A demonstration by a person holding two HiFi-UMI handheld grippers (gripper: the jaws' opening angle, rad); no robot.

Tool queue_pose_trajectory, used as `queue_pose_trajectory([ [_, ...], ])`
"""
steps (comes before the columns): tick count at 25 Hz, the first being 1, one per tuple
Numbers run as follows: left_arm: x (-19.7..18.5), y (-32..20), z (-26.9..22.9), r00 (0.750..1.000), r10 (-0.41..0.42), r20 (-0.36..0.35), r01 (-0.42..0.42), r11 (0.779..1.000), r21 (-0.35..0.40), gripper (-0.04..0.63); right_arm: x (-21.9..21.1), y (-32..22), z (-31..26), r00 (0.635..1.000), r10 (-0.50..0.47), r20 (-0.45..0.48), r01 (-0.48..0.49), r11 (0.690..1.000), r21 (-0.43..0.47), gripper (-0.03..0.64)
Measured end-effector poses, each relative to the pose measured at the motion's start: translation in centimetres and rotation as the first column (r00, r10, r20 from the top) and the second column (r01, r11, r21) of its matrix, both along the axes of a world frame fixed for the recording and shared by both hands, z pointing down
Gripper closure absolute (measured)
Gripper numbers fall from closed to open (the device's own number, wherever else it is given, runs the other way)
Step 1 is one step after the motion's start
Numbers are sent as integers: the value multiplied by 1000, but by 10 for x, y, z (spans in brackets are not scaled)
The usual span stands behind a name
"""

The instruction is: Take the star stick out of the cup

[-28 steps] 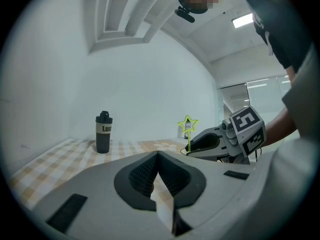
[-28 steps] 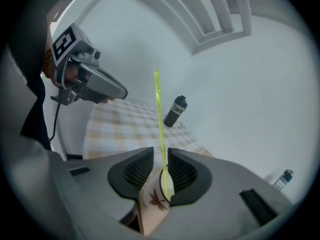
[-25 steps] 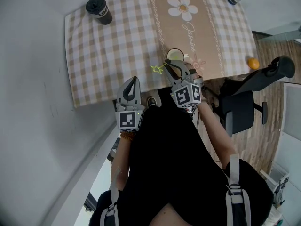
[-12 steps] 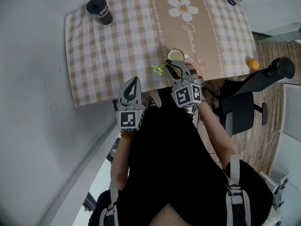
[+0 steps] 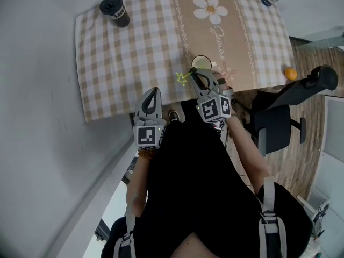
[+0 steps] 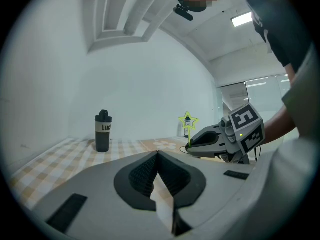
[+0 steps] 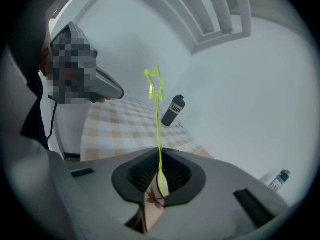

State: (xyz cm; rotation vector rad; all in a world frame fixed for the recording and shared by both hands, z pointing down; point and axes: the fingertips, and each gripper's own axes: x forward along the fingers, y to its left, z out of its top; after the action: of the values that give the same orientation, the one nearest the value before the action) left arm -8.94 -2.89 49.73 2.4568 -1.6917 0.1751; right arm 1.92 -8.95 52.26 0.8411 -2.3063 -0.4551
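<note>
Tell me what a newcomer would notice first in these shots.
The neon-yellow star stick rises up the middle of the right gripper view, its stem between the jaws of the right tool, which are closing on it. In the head view this is beside the cup near the front edge of the checked tablecloth; a black tumbler stands alone at the far left corner.

Bright, even indoor light from a ceiling panel (image 6: 242,19), soft shadows, strong fisheye curvature with dark vignetted corners
</note>
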Motion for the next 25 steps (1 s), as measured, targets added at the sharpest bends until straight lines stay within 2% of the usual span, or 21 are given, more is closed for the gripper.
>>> queue_pose_trajectory([
  [14, 2, 1, 3, 1000, -1, -8, 1, 1000, -6, 603, 4, -1, -2, 999, 22, 49, -21, 999, -27, 595],
  [25, 5, -1, 3, 1000, 9, 4, -9, 1000, -3, 603, 21, -11, -6, 992, 83, 94, -78, 995, -53, 601],
])
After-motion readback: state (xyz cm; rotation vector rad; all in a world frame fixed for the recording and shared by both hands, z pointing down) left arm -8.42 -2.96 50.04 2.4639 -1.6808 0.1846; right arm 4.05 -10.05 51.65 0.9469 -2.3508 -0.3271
